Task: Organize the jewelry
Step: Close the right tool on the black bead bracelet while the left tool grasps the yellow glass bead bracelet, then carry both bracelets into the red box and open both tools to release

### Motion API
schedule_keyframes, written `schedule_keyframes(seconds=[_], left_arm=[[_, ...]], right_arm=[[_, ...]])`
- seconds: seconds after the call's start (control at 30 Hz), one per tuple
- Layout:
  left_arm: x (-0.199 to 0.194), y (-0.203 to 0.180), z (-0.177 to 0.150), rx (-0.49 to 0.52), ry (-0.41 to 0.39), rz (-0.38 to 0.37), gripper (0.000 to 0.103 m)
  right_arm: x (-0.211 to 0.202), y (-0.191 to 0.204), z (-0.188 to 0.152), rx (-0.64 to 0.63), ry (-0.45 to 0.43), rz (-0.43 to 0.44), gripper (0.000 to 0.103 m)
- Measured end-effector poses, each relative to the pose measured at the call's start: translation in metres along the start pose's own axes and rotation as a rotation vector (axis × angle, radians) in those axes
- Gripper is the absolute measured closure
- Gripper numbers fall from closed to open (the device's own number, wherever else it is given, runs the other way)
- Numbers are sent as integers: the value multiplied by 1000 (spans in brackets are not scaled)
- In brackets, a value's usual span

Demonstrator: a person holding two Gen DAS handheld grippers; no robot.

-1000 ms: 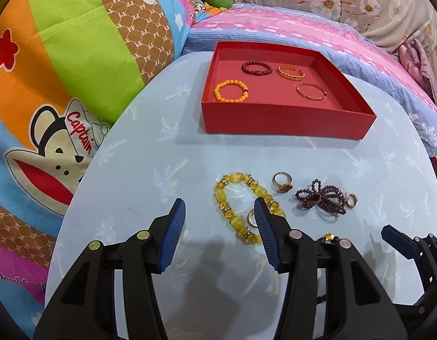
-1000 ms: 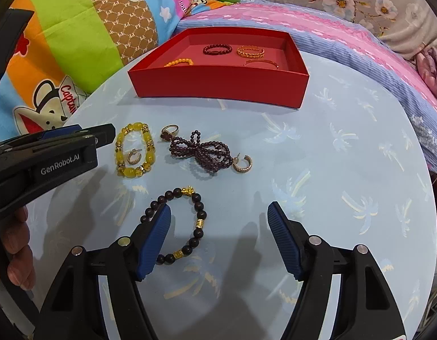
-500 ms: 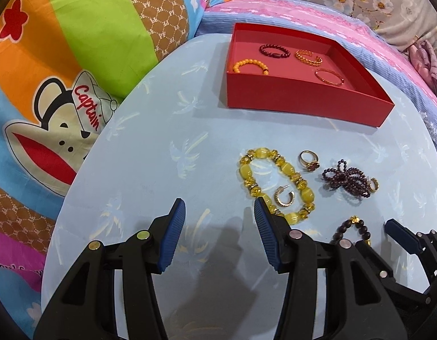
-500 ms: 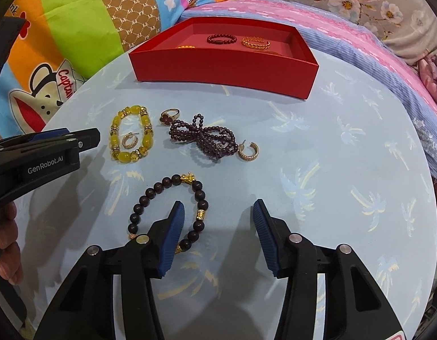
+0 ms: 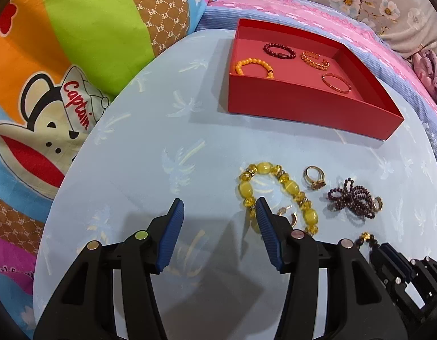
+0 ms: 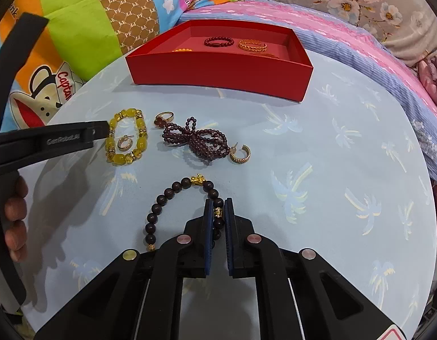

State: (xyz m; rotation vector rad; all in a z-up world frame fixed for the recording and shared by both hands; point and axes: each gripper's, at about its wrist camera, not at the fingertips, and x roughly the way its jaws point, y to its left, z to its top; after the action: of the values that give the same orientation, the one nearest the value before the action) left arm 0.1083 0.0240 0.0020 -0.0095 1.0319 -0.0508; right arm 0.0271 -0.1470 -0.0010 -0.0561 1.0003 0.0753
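Note:
My right gripper (image 6: pixel 219 206) is shut on the right side of a dark bead bracelet (image 6: pixel 161 201) with gold charms, lying on the pale blue table (image 6: pixel 332 170). My left gripper (image 5: pixel 218 201) hangs open over bare table, nothing between its fingers; its right finger overlaps the lower left edge of a yellow bead bracelet (image 5: pixel 245 191). A gold hoop earring (image 5: pixel 288 215) lies inside that bracelet. Beside them lie a gold ring (image 5: pixel 313 177), a maroon bead strand (image 5: pixel 351 201) and a second hoop earring (image 6: pixel 241 153). The red tray (image 5: pixel 303 107) at the back holds several bracelets.
Colourful cartoon pillows (image 5: pixel 76 56) press against the table's left edge, with pink and blue bedding (image 6: pixel 360 42) behind and to the right. A hand (image 6: pixel 16 218) holds the left gripper's handle at the left of the right wrist view. The table's right half is bare.
The right gripper's jaws have closed onto the dark bead bracelet. The left gripper has shifted left and lower toward the table, staying open.

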Motion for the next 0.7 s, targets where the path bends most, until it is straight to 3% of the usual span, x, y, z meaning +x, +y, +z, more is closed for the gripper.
schedule_keyframes(seconds=[0.3,0.4,0.47,0.7], left_arm=[[18,-12,10,31,-12,1,55],[17,-14,10,49,-19,-6,74],[15,-14,10,59,-18,-33,94],[2,-19,8,76,-21,-71,94]], right_arm=[[0,-4,0,15,2,25,96],[0,-6,0,25,5,33,96],[1,-7,1,36,10,44,96],[-3,-10,4,55,10,60,96]])
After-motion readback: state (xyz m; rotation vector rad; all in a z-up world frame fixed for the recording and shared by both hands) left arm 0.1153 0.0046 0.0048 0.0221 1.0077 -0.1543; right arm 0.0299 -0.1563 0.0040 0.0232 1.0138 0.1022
